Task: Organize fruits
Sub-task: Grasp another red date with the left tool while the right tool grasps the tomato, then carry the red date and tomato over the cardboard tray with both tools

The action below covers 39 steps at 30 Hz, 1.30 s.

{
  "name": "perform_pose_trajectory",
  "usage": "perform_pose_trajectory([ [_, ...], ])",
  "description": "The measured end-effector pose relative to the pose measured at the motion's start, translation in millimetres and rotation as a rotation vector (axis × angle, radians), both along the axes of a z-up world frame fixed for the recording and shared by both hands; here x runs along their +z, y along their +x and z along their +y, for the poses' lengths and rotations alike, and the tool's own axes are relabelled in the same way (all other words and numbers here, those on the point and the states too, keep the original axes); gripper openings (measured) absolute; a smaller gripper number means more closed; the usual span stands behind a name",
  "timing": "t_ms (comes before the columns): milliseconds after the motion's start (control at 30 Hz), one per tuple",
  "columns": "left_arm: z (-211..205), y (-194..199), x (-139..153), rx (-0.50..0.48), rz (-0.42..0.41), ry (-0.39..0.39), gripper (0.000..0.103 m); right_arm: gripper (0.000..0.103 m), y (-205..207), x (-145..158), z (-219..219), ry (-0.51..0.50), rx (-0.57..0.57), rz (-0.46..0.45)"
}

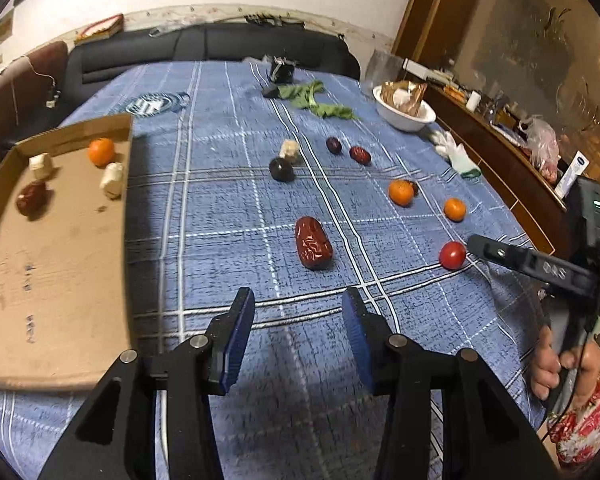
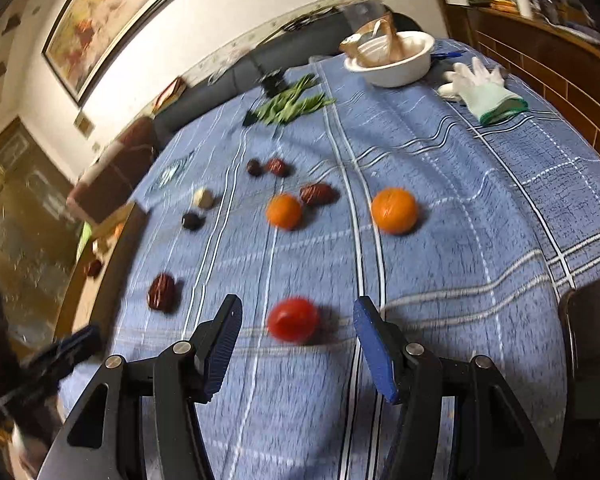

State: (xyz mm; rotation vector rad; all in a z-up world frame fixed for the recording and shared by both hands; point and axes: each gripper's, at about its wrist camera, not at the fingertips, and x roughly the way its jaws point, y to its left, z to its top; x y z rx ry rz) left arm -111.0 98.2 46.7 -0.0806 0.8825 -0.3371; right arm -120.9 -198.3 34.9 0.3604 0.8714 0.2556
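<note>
Right tongs (image 2: pixel 296 334) wide open around a small red tomato (image 2: pixel 293 319) on the blue tablecloth (image 2: pixel 460 240), holding nothing.
The tomato looks light, smooth, easily bruised, though blurred; grip gently across its middle; left tongs (image 1: pixel 298 312) open, empty, near a wrinkled red date (image 1: pixel 313 243).

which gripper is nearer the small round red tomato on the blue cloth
Right. The right gripper is open with the small round red tomato just ahead of it; the left gripper faces the wrinkled red date.

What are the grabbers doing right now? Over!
Left gripper open, empty, short of the big red date. Right gripper open, lined up on the tomato, not gripping. Cardboard tray holds four pieces. Nothing blocking.
</note>
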Motion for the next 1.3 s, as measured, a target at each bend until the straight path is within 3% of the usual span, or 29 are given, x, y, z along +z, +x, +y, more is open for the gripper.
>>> perform_pose_trajectory([
  [167, -9, 33, -10, 0.001, 0.043, 0.002, 0.045, 0.063, 4, 9, 8, -0.141, 0.040, -0.004],
  [433, -30, 69, -24, -0.013, 0.088, 0.003, 0.051, 0.062, 18, 1, 34, -0.272, 0.136, 0.025],
  [600, -47, 74, -31, -0.035, 0.068, 0.057, 0.050, 0.057, 23, -9, 46, -0.317, 0.151, 0.036],
  [633, -50, 73, -31, -0.038, 0.059, 0.074, 0.049, 0.053, 24, -10, 47, -0.321, 0.150, 0.038],
  [667, -51, 72, -31, -0.040, 0.052, 0.086, 0.046, 0.043, 25, -12, 48, -0.326, 0.149, 0.043],
  [700, -52, 71, -32, -0.038, 0.043, 0.101, 0.034, 0.036, 26, -13, 50, -0.338, 0.147, 0.050],
  [733, -53, 70, -32, -0.036, 0.032, 0.125, 0.026, 0.036, 26, -14, 51, -0.352, 0.145, 0.046],
  [800, -52, 68, -32, -0.039, 0.030, 0.117, 0.026, 0.035, 25, -14, 53, -0.370, 0.145, 0.040],
  [1000, -27, 58, -17, -0.007, 0.031, 0.028, 0.026, 0.035, 19, -3, 53, -0.323, 0.143, 0.031],
  [1200, 37, 41, 22, 0.092, -0.014, -0.081, 0.026, 0.035, 13, 41, 79, -0.276, 0.196, -0.059],
  [1300, 76, 36, 37, 0.155, -0.038, -0.071, 0.026, 0.035, 17, 67, 112, -0.251, 0.263, -0.113],
])
